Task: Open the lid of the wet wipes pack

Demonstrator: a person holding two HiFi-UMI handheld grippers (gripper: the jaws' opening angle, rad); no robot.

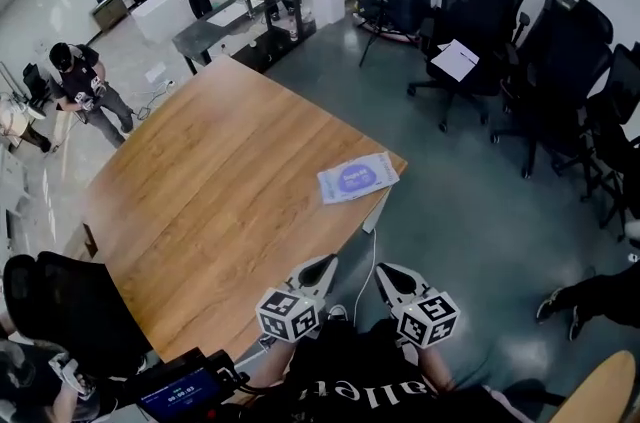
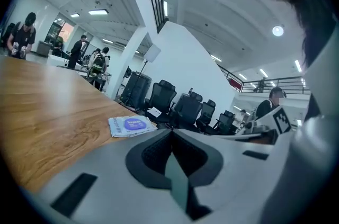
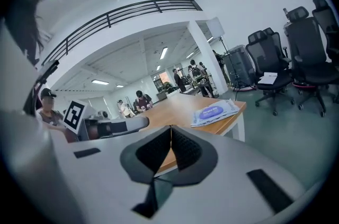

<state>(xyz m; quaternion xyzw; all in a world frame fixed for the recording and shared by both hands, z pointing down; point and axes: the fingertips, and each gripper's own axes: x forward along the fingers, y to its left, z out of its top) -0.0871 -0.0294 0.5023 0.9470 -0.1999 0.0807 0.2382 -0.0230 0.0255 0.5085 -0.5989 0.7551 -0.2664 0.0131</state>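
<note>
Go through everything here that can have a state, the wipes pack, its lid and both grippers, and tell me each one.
wet wipes pack: lying flat on the table, near its corner, untouched.
lid: down, looks closed.
left gripper: jaws together, empty, short of the pack.
right gripper: jaws together, empty, short of the pack.

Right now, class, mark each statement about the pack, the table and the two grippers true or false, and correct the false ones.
1. The pack lies on the table near a corner. True.
2. The left gripper is shut on the pack. False: its jaws are together on nothing, well short of the pack.
3. The right gripper has its jaws together. True.
4. The pack's lid stands open. False: the lid lies flat on the pack.
</note>
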